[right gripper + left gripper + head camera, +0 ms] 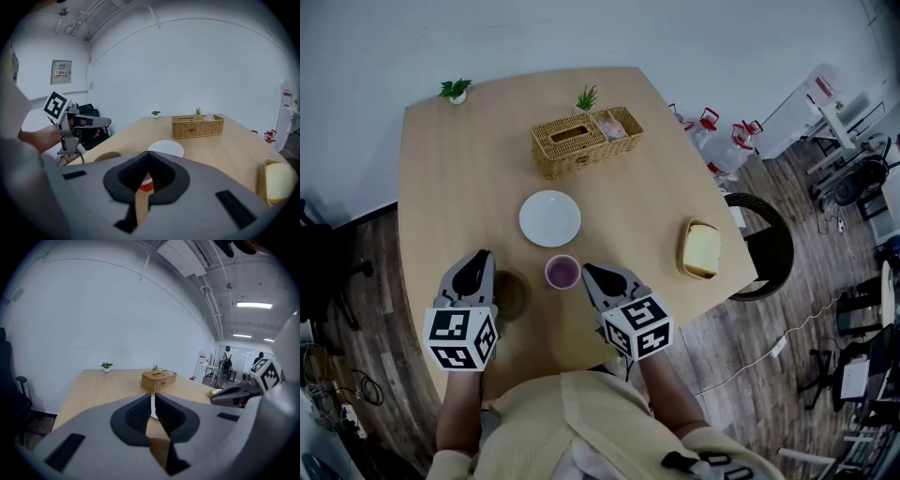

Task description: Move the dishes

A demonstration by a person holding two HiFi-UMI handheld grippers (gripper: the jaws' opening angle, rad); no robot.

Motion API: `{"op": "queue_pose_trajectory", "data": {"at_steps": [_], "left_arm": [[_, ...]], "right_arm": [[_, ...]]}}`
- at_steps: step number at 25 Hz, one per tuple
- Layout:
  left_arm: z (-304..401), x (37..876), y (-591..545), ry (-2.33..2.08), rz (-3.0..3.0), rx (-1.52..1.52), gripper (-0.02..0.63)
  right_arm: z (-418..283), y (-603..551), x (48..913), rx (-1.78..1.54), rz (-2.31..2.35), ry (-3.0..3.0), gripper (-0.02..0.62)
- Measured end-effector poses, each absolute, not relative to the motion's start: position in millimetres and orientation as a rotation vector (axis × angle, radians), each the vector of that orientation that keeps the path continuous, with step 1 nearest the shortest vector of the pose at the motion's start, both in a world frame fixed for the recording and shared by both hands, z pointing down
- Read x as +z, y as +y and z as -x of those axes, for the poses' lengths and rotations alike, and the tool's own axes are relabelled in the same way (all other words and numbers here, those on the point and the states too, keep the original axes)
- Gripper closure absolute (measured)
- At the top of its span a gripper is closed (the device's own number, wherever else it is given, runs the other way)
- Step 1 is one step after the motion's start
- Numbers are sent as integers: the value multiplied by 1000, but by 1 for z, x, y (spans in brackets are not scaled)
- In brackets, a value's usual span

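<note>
A white plate [549,217] lies mid-table, with a small purple-lined cup [562,272] just in front of it. A round brown dish [512,293] sits left of the cup, and a yellow dish holding a pale block [700,248] is near the right edge. My left gripper [473,267] hovers beside the brown dish, jaws shut and empty. My right gripper [592,275] is just right of the cup, also shut and empty. In the right gripper view the plate [166,148] and brown dish [107,156] lie ahead, and the cup's red side [146,185] shows below the jaws.
A wicker basket [581,141] with a tissue box stands at the back, flanked by two small potted plants [455,90]. A black chair [769,246] sits off the table's right edge. The table's near edge is close to my body.
</note>
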State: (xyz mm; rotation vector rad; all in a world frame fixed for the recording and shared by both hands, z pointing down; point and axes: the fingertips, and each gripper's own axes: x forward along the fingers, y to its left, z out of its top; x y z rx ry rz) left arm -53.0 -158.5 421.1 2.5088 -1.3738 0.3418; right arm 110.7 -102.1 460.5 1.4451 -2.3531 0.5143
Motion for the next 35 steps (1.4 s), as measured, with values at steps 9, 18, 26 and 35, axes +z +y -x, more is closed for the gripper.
{"op": "queue_pose_trajectory", "data": {"at_steps": [9, 18, 26, 35], "left_arm": [[74, 439, -136, -1373, -2456, 398, 569], [76, 451, -124, -1347, -2429, 425, 569], [79, 454, -117, -1337, -2414, 420, 569], [64, 449, -121, -1299, -2442, 390, 569]], "right_arm": [[-108, -100, 457, 522, -1469, -2360, 580], [-108, -99, 453, 525, -1491, -2366, 581], [-101, -101, 448, 557, -1483, -2400, 581], [-89, -111, 450, 628, -1454, -2452, 581]]}}
